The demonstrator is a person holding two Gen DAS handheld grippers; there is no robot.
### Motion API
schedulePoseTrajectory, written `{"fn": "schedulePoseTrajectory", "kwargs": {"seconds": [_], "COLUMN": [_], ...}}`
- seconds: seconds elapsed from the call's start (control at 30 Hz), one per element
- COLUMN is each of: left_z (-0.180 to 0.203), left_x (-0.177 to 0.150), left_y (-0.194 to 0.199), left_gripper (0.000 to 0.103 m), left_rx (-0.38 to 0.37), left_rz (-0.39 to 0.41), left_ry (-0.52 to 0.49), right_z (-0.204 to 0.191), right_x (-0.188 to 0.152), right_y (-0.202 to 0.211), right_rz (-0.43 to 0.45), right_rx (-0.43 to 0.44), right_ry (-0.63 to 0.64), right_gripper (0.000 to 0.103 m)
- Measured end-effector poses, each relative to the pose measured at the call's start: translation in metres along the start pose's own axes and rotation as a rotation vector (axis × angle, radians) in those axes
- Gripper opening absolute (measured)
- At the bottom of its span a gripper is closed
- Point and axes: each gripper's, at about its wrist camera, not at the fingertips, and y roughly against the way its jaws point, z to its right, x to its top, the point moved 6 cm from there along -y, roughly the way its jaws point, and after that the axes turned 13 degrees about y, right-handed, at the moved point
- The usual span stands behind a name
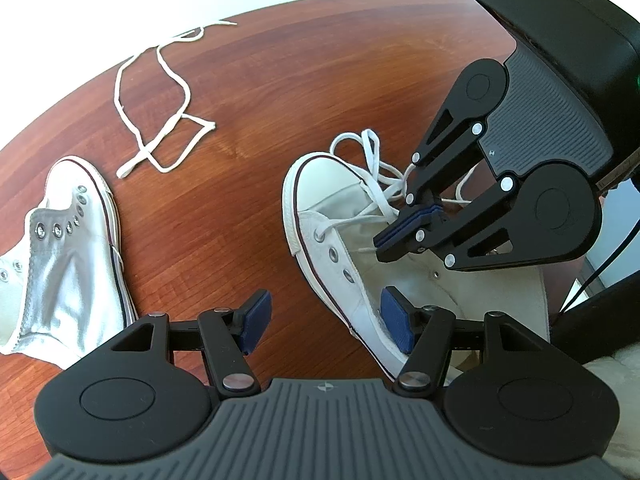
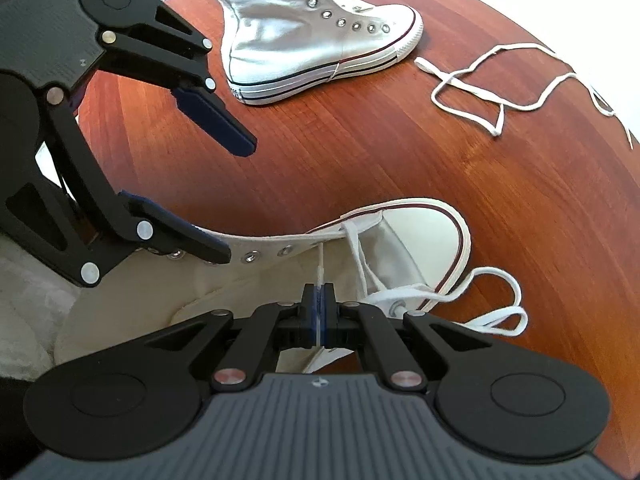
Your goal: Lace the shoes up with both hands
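Left tool [image 1: 320,316]: black linkage arms, silver pivot screws, blue ribbed pads [image 1: 396,318], grey ridged housing bearing a small cross mark. Right tool [image 2: 319,312]: same build, round black hubs either side, black cable trailing behind its housing.

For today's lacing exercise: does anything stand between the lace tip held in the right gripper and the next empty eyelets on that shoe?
Nothing visible does. The right gripper pinches the lace tip just below the open eyelets.

Two white high-top sneakers [image 1: 344,240] [image 2: 316,36] with dark-red sole stripes, white laces [image 1: 160,100], reddish-brown wood-grain table [image 1: 280,80], blue gripper pads [image 1: 256,320].
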Motion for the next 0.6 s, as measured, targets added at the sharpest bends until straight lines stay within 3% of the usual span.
{"fn": "schedulePoseTrajectory", "kwargs": {"seconds": [0.37, 0.6], "left_z": [-0.016, -0.042], "left_x": [0.0, 0.009], "left_y": [0.012, -0.004], "left_gripper": [0.061, 0.043], "left_rx": [-0.132, -0.196], "left_rz": [0.029, -0.009], "left_ry": [0.024, 0.266], "right_z": [0.001, 0.001], "right_x": [0.003, 0.005], "right_y": [-0.001, -0.003], "right_rz": [0.03, 0.068], "right_rx": [-0.008, -0.016], "right_ry": [0.038, 0.032], "right_gripper": [0.001, 0.001]}}
